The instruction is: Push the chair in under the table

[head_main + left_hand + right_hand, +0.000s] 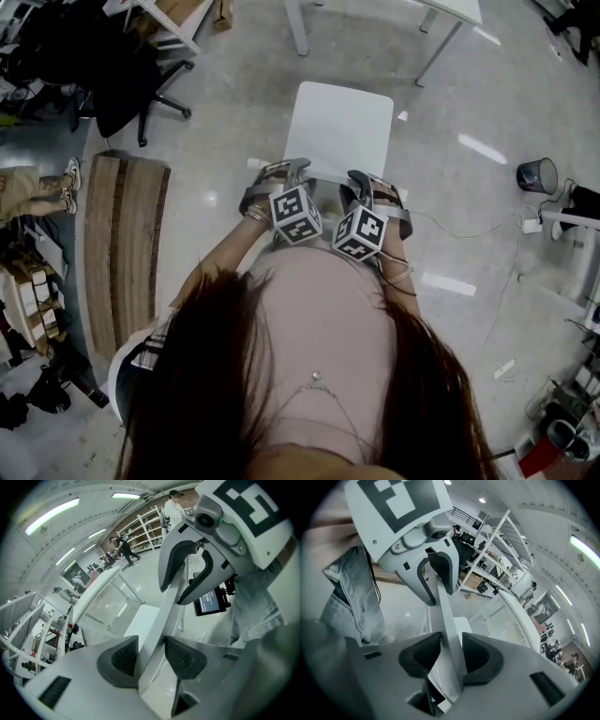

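Note:
The white chair (339, 127) stands on the floor just in front of me, its seat pointing at the white table (456, 9) beyond. Both grippers are at the top edge of its backrest (159, 620), side by side. My left gripper (279, 176) (150, 656) straddles the backrest, with a thin gap showing at one pad (180, 656), so it reads as open. On the same backrest edge (447, 620) my right gripper (373, 187) (452, 658) is shut, both pads pressed against it. Each gripper view also shows the other gripper further along the edge.
A black office chair (131, 84) stands at the far left, and a wooden board (122, 244) lies on the floor to my left. To the right are a dark bin (536, 175) and floor cables (469, 234). The table legs (296, 28) stand ahead of the seat.

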`<state>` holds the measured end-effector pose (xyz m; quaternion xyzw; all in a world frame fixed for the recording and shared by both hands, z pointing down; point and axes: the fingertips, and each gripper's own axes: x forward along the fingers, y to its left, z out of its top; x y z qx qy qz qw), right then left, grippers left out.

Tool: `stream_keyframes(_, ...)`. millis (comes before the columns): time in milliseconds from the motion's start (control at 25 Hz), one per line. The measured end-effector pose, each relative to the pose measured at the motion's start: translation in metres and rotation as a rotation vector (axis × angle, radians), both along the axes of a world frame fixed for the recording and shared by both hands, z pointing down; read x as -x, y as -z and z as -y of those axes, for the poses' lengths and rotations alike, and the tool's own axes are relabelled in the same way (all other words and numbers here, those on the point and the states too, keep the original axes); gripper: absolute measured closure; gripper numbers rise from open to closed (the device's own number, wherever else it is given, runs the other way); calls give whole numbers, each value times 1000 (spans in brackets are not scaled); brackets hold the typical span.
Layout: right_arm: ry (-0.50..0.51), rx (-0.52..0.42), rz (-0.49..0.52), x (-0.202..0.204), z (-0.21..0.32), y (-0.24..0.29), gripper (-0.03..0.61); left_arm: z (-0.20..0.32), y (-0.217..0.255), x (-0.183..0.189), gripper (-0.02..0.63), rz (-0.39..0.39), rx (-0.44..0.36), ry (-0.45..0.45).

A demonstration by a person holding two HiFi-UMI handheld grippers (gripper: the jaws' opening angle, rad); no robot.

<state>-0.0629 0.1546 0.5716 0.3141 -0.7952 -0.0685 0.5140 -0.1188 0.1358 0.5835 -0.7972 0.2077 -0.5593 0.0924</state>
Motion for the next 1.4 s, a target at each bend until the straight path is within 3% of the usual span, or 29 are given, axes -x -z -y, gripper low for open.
stream_keyframes(1400, 23, -60, 2, -40, 97, 1, 433, 100, -1, -40, 428, 22, -24, 42)
